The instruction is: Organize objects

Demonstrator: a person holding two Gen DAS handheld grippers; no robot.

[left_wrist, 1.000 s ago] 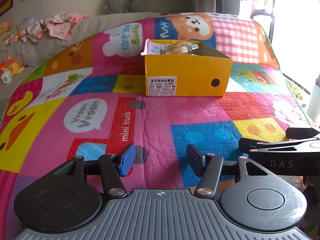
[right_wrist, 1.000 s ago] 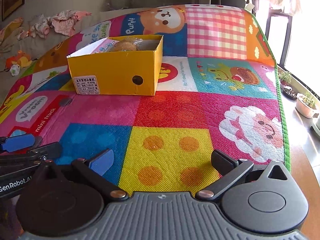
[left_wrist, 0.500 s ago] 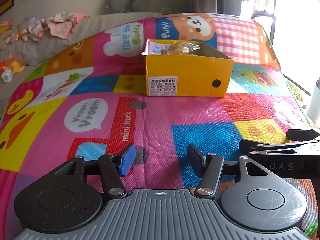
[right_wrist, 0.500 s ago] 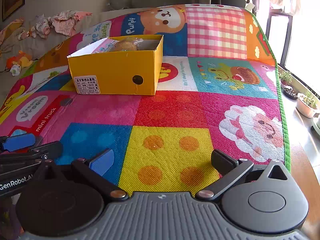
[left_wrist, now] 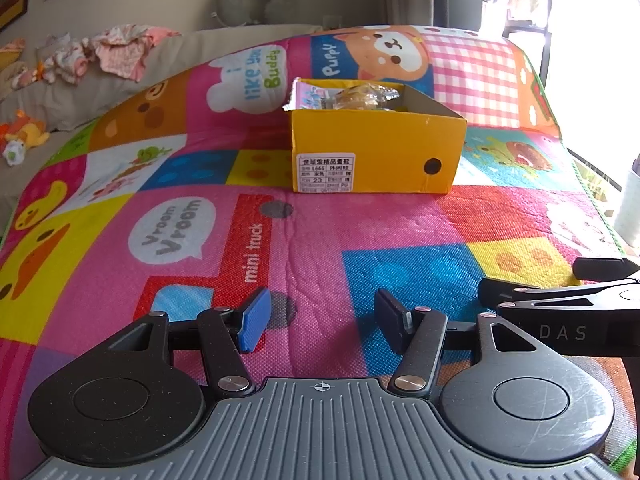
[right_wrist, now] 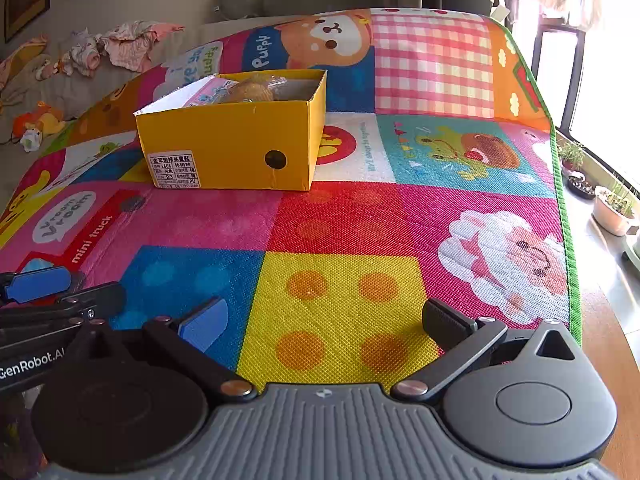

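Yellow cardboard shoe box [left_wrist: 374, 156], lid off, standing on a patchwork children's play mat [left_wrist: 328, 236] printed with cartoon animals and the words "Vroom Vroom" and "mini truck"; white printed label [left_wrist: 325, 173] and a round black hole [left_wrist: 432, 166] on the near end wall. Contents: a clear-wrapped, tan, bun-like item [right_wrist: 250, 89] and a pink-and-white printed packet [right_wrist: 208, 92] leaning at the left side; further contents cannot be made out. Left gripper [left_wrist: 320, 322]: jaws parted to a moderate gap, blue pad facing black pad, nothing between them, low over the pink and blue mat squares, well short of the box. Right gripper [right_wrist: 324, 320]: jaws spread wide, nothing held, over the yellow dotted square, just beside the left gripper, likewise well apart from the box. Background: beige sofa with crumpled baby clothes [left_wrist: 116, 50], a soft toy [left_wrist: 24, 136], potted plants [right_wrist: 612, 204] by the window.
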